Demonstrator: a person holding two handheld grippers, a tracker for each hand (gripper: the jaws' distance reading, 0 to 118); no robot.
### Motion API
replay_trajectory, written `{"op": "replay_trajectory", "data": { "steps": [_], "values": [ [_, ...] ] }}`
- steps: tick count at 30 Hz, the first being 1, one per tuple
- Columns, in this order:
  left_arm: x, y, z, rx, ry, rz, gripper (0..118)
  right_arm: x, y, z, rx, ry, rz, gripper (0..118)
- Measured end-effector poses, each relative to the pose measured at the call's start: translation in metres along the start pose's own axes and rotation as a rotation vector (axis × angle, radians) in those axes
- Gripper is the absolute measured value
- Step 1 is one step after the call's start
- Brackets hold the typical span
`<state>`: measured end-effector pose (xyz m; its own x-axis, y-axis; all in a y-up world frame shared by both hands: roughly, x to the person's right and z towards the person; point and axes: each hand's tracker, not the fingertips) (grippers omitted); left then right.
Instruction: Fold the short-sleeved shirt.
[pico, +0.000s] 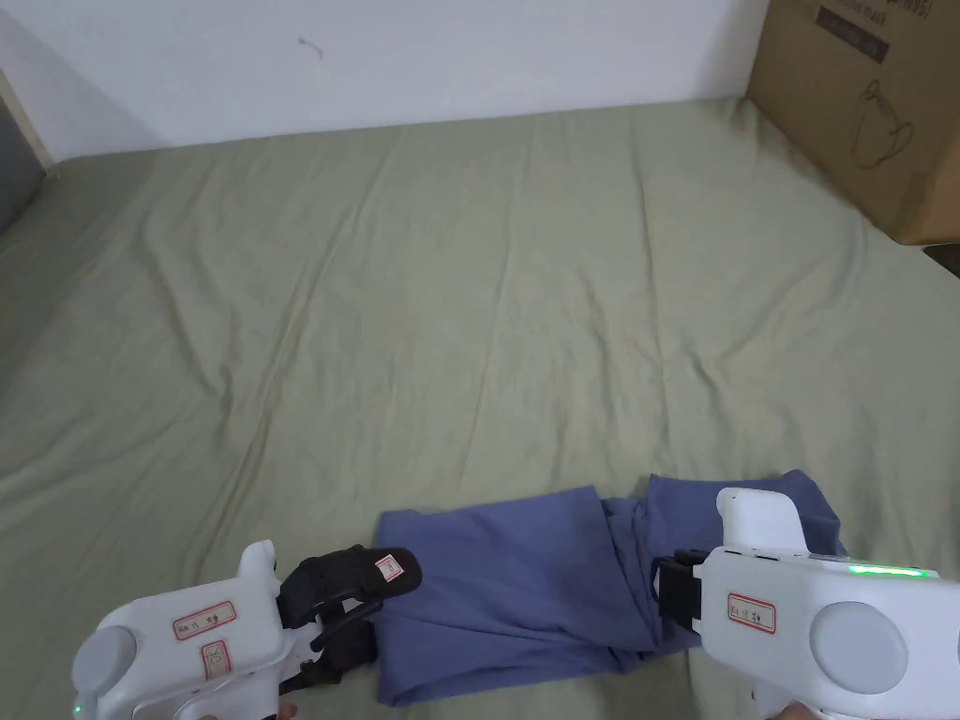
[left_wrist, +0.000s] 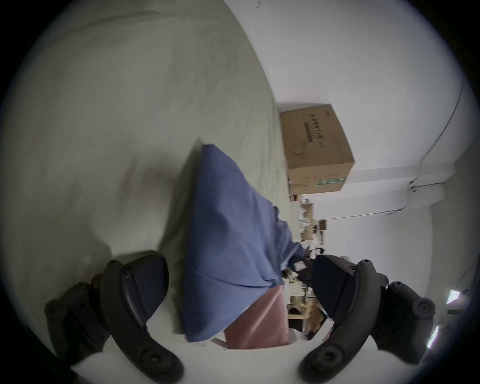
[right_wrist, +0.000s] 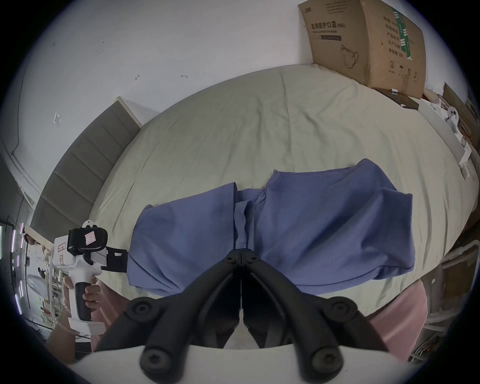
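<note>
The blue short-sleeved shirt (pico: 525, 591) lies partly folded near the front edge of the bed (pico: 469, 281), on a pale green sheet. The left hand-held gripper (left_wrist: 240, 285) is released, its jaws spread wide on either side of the shirt's left end without pressing it. The right hand-held gripper (right_wrist: 241, 256) has its jaws closed together at the shirt's near edge; whether cloth is pinched between them cannot be told. A cardboard box (pico: 872, 103) stands at the bed's far right corner.
</note>
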<state>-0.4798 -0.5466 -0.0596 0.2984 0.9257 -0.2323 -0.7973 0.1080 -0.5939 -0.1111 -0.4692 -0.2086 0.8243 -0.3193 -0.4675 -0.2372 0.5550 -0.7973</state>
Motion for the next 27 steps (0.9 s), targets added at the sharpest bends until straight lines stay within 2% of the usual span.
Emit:
{"op": "replay_trajectory", "data": {
  "steps": [1,2,4,5,7,11,15,21,24,27],
  "values": [
    [0.000,-0.001,-0.004,-0.011,0.006,0.009,60,0.000,0.000,0.000,-0.002,0.002,-0.004,0],
    [-0.001,0.001,-0.010,-0.022,0.023,0.016,10,0.001,0.000,-0.001,-0.005,0.004,-0.009,0],
    [-0.007,0.003,-0.025,-0.083,0.220,0.005,10,0.001,0.000,-0.002,-0.013,0.003,-0.014,0],
    [-0.014,0.009,-0.023,-0.073,0.225,-0.011,10,0.000,0.000,-0.002,-0.017,0.000,-0.013,0],
    [-0.013,0.017,-0.012,-0.055,0.133,0.005,10,-0.001,0.002,0.001,-0.016,-0.008,-0.007,0],
    [-0.018,0.032,0.007,-0.047,0.162,-0.032,10,-0.002,0.008,0.001,-0.013,-0.011,-0.012,0],
    [-0.030,0.056,0.060,0.025,0.205,-0.038,10,-0.006,0.012,0.001,-0.007,-0.012,-0.008,0],
    [-0.004,0.066,0.154,0.093,0.415,-0.078,10,-0.012,0.013,-0.003,-0.015,-0.008,0.010,0],
    [0.007,0.073,0.183,0.129,0.514,-0.102,10,-0.013,0.011,-0.008,-0.027,-0.003,0.002,0],
    [0.025,0.070,0.196,0.141,0.544,-0.117,10,-0.015,0.008,-0.011,-0.041,0.001,0.006,0]
  ]
}}
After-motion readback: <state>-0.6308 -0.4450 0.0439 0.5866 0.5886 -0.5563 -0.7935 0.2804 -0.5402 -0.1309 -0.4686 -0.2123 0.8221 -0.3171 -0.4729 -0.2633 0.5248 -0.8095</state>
